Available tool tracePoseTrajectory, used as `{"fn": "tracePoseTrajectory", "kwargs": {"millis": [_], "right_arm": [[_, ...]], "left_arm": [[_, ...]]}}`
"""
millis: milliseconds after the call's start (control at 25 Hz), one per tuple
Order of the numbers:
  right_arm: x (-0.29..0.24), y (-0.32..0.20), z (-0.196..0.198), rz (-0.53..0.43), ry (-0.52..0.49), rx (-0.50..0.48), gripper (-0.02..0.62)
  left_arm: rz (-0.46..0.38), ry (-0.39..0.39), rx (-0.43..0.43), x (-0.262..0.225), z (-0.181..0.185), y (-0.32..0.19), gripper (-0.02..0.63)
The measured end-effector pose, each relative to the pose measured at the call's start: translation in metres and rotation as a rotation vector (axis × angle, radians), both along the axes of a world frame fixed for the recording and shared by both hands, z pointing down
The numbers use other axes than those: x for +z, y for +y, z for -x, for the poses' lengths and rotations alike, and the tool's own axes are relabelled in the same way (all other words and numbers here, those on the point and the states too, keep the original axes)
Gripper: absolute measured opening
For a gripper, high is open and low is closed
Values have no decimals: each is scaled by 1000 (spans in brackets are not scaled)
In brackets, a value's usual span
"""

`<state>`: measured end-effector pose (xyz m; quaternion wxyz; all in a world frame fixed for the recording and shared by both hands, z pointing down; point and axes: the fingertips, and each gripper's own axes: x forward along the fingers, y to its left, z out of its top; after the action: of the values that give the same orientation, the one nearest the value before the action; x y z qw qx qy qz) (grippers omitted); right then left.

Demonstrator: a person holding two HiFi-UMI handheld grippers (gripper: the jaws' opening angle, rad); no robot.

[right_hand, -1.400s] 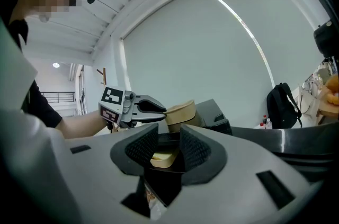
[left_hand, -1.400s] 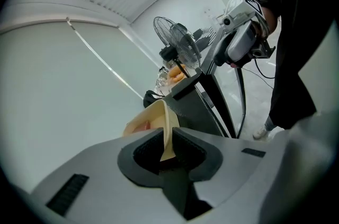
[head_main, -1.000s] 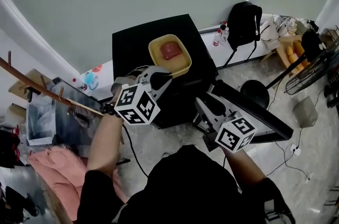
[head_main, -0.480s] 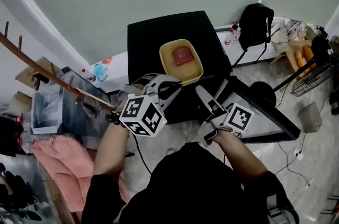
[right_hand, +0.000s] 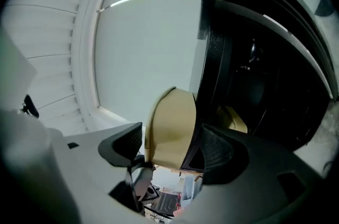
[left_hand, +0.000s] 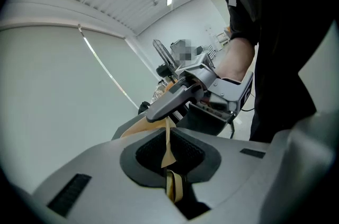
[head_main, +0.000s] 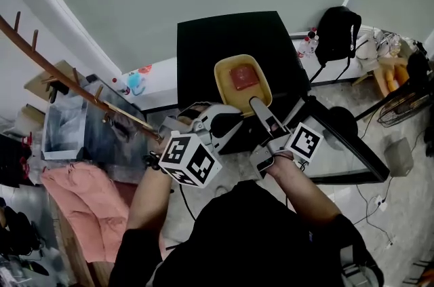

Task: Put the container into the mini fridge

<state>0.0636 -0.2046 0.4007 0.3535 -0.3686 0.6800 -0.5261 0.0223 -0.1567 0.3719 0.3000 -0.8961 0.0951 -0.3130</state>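
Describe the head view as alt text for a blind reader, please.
The left gripper holds a yellow container by its rim at the black mini fridge. The right gripper, whose jaws have just been opening, straddles the container's edge.

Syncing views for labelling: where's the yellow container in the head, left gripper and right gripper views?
Head view: yellow container, centre, over the front of the black mini fridge.
Left gripper view: low centre, edge-on, rim pinched in the shut left gripper.
Right gripper view: low centre, between the right gripper's jaws, which have just been opening.
Shared landmark: the right gripper, at the container in every view.
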Motion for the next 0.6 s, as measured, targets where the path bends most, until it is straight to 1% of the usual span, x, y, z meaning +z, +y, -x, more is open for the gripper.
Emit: {"fn": "tracePoseTrajectory", "kwargs": {"millis": [160, 360, 400, 440, 480, 600], "right_arm": [[1, -2, 5, 18, -29, 16, 334], [2, -1, 6, 23, -29, 28, 329], [1, -1, 7, 22, -33, 31, 312], [-1, 0, 7, 19, -37, 35, 280], [-3, 1, 7, 17, -42, 37, 233], [-4, 3, 5, 10, -64, 38, 224]], "left_arm": [[12, 16, 6, -1, 1, 10, 40], [39, 53, 19, -1, -1, 22, 40], [44, 60, 19, -1, -1, 22, 39], [49, 67, 19, -1, -1, 23, 39], [55, 78, 19, -2, 0, 24, 40], [65, 128, 15, -9, 1, 26, 40]]}}
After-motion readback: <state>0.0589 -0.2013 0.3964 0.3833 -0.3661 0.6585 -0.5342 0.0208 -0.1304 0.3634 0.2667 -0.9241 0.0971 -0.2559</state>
